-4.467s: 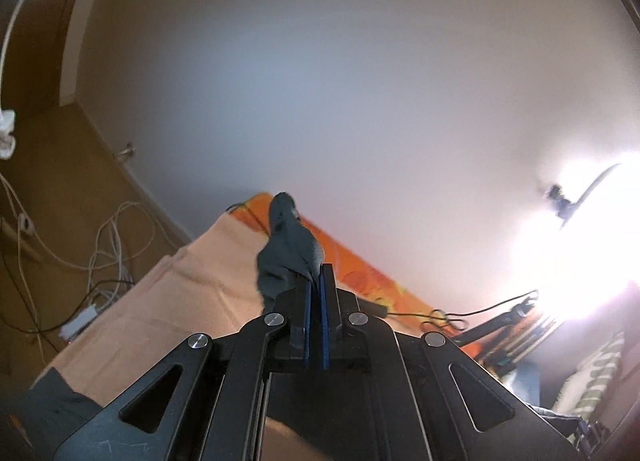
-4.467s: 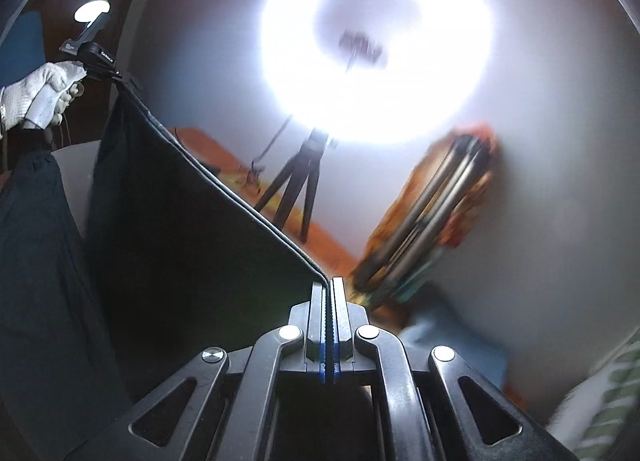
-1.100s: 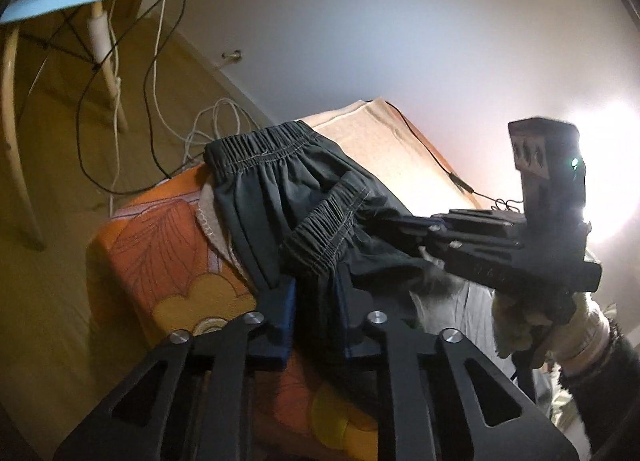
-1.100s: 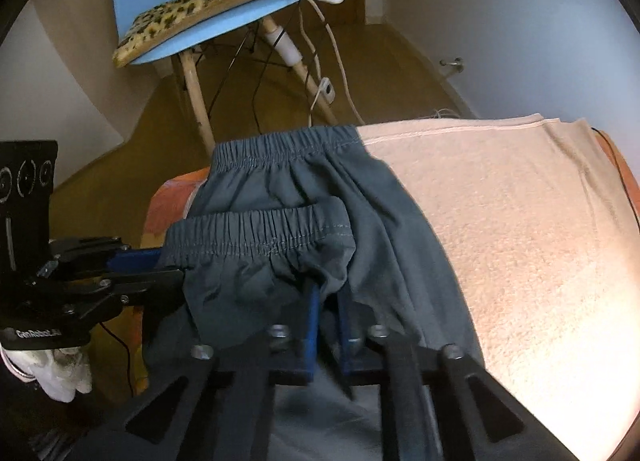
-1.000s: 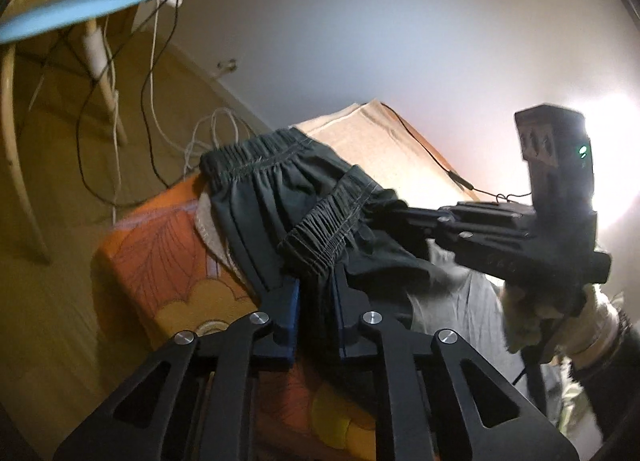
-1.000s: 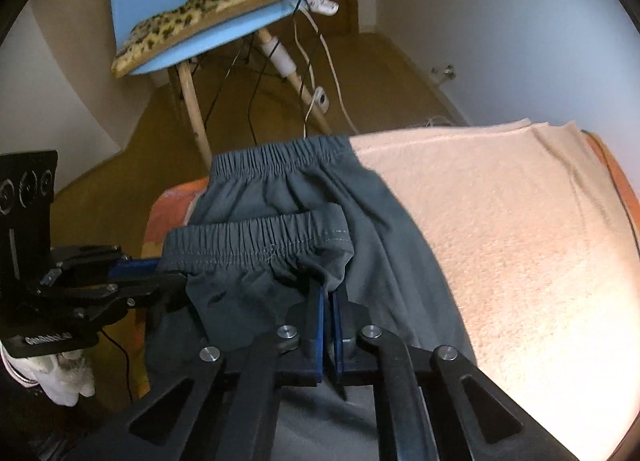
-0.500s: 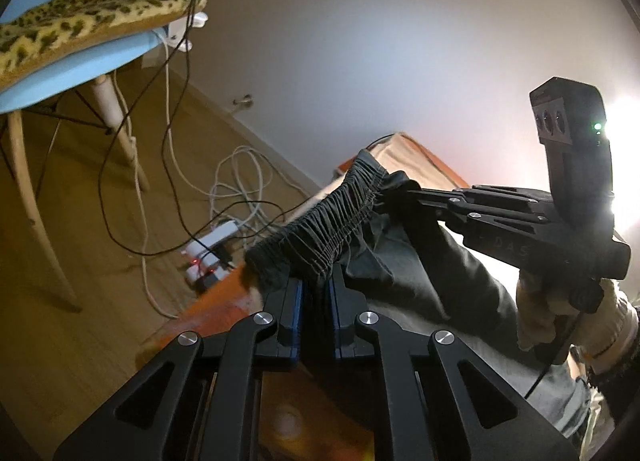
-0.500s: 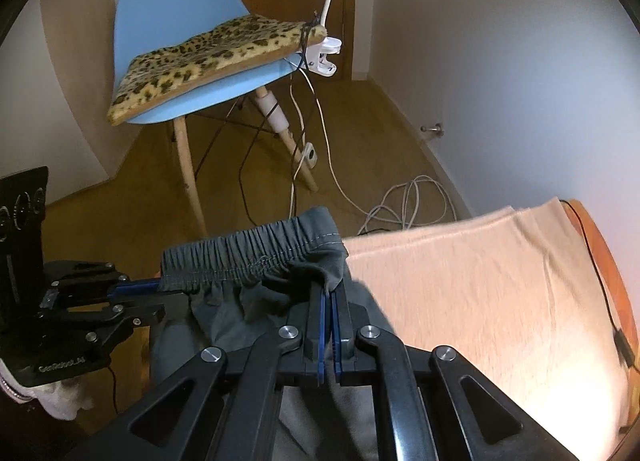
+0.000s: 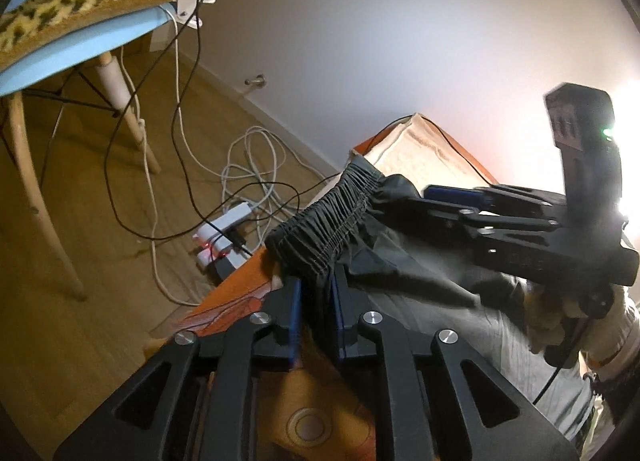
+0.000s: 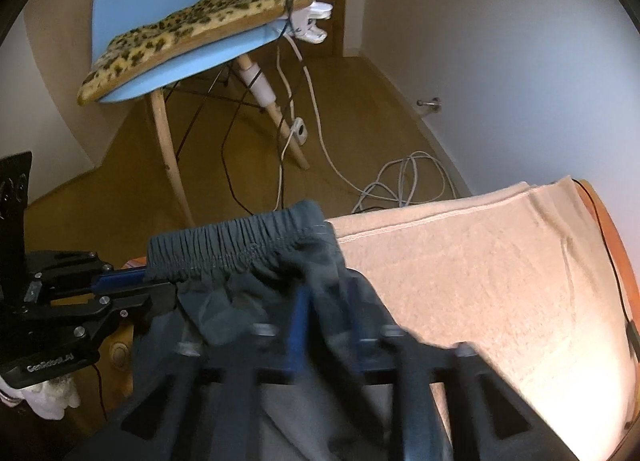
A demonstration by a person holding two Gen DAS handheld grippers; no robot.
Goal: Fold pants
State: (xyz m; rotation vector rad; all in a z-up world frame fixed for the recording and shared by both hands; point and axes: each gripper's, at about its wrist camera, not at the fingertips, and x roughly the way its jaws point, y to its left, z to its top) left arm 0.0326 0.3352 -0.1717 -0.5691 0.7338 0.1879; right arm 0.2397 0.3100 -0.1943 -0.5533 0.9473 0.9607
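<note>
The dark grey pants [image 9: 332, 217] lie on a peach towel, their gathered elastic waistband [image 10: 240, 249] raised at the table's far edge. My left gripper [image 9: 316, 297] holds one end of that waistband; its jaws are starting to open, and the bunched cloth still fills the gap between its pads. From the right wrist view the left gripper [image 10: 156, 285] comes in from the left, clamped on the band's end. My right gripper [image 10: 326, 301] is blurred and its jaws are opening wide, with cloth lying loose between them. In the left wrist view the right gripper [image 9: 416, 197] sits at the band's other end.
A blue chair with a leopard cushion [image 10: 192, 21] stands on the wooden floor beyond the table. White and black cables and a power strip [image 9: 224, 229] lie below the edge. The peach towel [image 10: 480, 261] covers an orange patterned surface [image 9: 240, 297]. A gloved hand [image 9: 560, 325] holds the right gripper.
Both grippers carried the held waistband forward until it covers the lower waistband at the far edge. The right jaws have gone from shut on the cloth to parted.
</note>
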